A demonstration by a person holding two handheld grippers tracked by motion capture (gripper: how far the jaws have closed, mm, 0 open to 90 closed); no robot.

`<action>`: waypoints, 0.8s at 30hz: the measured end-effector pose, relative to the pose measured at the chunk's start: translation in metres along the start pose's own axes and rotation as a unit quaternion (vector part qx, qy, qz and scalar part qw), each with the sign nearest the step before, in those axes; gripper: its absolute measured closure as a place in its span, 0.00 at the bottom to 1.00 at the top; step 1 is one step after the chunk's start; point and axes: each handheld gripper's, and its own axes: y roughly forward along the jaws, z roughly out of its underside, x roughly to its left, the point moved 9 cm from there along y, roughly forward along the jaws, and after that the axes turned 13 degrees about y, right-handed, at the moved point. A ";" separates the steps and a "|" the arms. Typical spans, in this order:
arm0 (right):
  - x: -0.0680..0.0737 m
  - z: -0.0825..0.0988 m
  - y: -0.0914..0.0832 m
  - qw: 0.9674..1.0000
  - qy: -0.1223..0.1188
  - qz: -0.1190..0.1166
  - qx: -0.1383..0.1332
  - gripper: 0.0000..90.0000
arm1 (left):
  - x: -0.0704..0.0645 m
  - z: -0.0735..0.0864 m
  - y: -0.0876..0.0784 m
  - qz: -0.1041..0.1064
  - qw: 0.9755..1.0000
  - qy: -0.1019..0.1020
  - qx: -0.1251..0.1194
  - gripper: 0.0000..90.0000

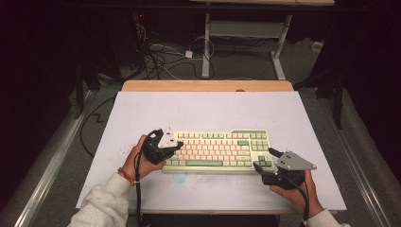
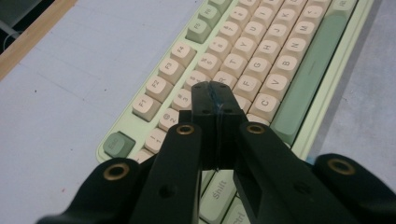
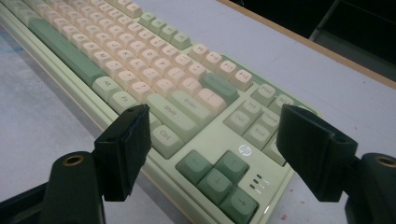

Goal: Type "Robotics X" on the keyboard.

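Hovering my left gripper, jaws together, above the keyboard's left-end keys; my right gripper, jaws apart, flanks its right-hand corner.

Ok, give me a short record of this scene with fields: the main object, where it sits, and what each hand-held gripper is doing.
object: keyboard, cream and green keys
surface: pale table, wooden far edge
left hand-held gripper: jaws shut together, nothing between them, tips over the number and letter keys at the keyboard's left end
right hand-held gripper: jaws wide open, straddling the corner with the arrow keys, not pressing on it
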 end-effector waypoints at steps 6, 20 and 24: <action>-0.001 0.000 0.001 1.000 0.001 0.000 0.002 0.30 | 0.004 0.004 0.001 0.002 1.000 -0.009 0.003 0.98; 0.000 0.002 0.003 1.000 0.000 0.001 0.008 0.29 | -0.001 0.001 0.017 0.033 0.999 -0.015 0.007 0.98; -0.001 0.003 0.003 1.000 0.000 0.001 0.009 0.30 | -0.004 0.001 0.024 0.042 0.999 -0.013 0.014 0.98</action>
